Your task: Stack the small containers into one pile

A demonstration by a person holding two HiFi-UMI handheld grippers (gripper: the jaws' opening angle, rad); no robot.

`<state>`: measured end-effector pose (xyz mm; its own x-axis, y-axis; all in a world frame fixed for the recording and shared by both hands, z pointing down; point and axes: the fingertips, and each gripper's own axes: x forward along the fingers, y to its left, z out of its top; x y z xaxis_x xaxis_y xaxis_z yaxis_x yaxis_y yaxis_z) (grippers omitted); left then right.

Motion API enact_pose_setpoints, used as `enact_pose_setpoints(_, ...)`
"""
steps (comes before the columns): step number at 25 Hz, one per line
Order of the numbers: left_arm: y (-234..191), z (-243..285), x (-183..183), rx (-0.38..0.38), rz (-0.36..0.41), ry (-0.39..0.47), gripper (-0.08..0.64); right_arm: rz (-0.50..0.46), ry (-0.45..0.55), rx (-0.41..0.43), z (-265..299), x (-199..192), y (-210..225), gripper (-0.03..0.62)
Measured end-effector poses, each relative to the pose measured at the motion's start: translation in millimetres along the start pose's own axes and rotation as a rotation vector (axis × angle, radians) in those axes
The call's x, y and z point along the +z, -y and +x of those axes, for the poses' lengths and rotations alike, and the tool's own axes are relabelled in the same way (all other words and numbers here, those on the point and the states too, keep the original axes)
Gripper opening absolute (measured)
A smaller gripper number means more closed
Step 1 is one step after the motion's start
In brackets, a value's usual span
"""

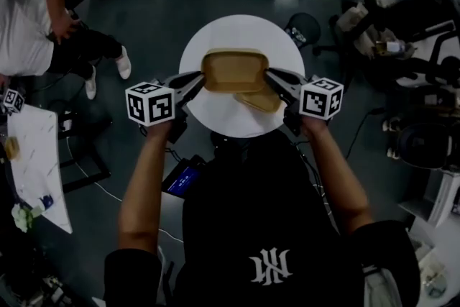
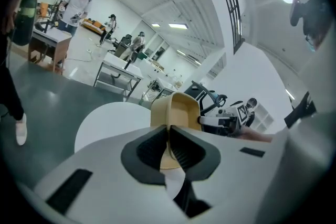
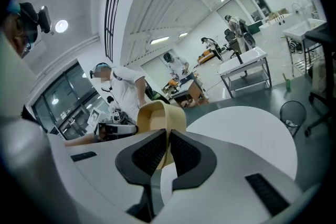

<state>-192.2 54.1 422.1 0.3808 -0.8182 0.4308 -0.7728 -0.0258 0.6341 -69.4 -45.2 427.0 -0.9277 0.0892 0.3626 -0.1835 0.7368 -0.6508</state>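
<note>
A tan rectangular container (image 1: pixel 234 70) hangs over the round white table (image 1: pixel 215 111), held by both short ends. My left gripper (image 1: pixel 200 78) is shut on its left rim and my right gripper (image 1: pixel 271 76) on its right rim. A second tan container (image 1: pixel 260 100) lies on the table, partly hidden under the held one's right corner. In the left gripper view the jaws (image 2: pixel 169 140) pinch the container's (image 2: pixel 177 108) wall, with the right gripper (image 2: pixel 230 118) beyond it. The right gripper view shows the jaws (image 3: pixel 168 145) closed on the container's (image 3: pixel 157 112) rim.
A black stool (image 1: pixel 302 28) stands just beyond the table at the right. People stand at the far left (image 1: pixel 29 18). A white-topped table (image 1: pixel 37 162) is at the left, and cluttered desks and chairs (image 1: pixel 417 47) fill the right side.
</note>
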Motion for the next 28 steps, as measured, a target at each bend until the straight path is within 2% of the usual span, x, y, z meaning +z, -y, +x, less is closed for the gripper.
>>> enact_pose_setpoints(7, 49, 52, 4, -0.077, 0.055, -0.098, 0.025, 0.054, 0.079, -0.05, -69, -1, 23, 0.052)
enact_pose_setpoints(16, 88, 95, -6, -0.107, 0.101, -0.227, 0.025, 0.133, 0.152, -0.068, -124, -18, 46, 0.052)
enact_pose_setpoints(21, 90, 115, -11, -0.124, 0.137, -0.318, 0.025, 0.204, 0.177, -0.097, -130, -32, 61, 0.052)
enact_pose_setpoints(28, 63, 124, -41, -0.169, 0.134, -0.487, 0.023, 0.333, 0.16, -0.18, -118, -72, 66, 0.052)
